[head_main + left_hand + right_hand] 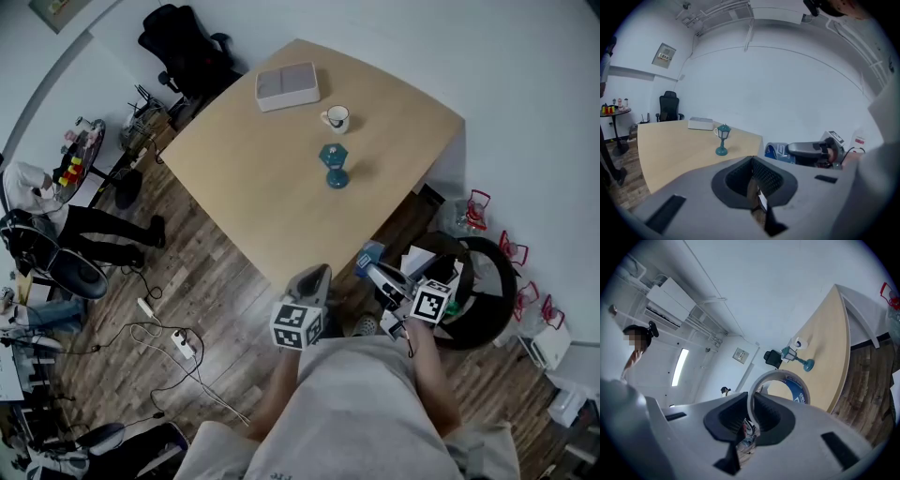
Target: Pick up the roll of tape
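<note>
I have the roll of clear tape with a blue printed core [796,389] clamped in the right hand-held gripper [751,401]. In the right gripper view the ring stands on edge between the two black pads, which press on its wall from either side, and most of the ring sticks out past the tips. In the head view that hand-held gripper [379,273] sits in the lower right of centre. The roll [367,257] at its tip is in the air above the wood-plank floor [220,281], just off the near edge of the light wooden counter [262,187] and not touching it.

The left hand-held gripper [752,159] is closed, its pads meeting at the tips with nothing between them. From its view I see the other hand-held gripper [792,150] at the right with the roll [774,151] at its front. In the head view the left one [317,275] is low in the middle, beside the right.

A small teal lantern figurine [334,166] stands upright on the counter. A white mug [337,118] stands further up the frame, and a flat grey-white box [287,85] lies beyond that.
</note>
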The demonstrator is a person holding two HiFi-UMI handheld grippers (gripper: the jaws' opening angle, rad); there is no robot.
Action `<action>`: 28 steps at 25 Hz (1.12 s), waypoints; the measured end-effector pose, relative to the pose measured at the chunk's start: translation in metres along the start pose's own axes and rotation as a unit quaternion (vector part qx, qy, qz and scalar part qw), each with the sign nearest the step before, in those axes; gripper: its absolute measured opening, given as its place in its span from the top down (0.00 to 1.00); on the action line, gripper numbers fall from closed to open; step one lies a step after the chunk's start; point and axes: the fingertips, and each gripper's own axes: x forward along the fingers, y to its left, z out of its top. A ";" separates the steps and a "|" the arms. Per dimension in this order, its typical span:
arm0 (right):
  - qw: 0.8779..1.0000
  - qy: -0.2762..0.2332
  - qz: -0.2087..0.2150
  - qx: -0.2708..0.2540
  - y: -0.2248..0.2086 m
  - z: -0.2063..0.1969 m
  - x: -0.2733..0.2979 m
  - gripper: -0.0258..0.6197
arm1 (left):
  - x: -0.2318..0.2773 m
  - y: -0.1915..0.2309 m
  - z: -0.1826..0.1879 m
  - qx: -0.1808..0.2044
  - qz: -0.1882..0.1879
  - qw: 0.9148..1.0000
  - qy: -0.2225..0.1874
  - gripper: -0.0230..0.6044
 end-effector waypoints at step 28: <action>1.000 0.000 -0.029 -0.009 -0.009 0.000 0.007 0.89 | -0.007 0.015 -0.007 -0.021 0.010 1.000 -0.004 0.96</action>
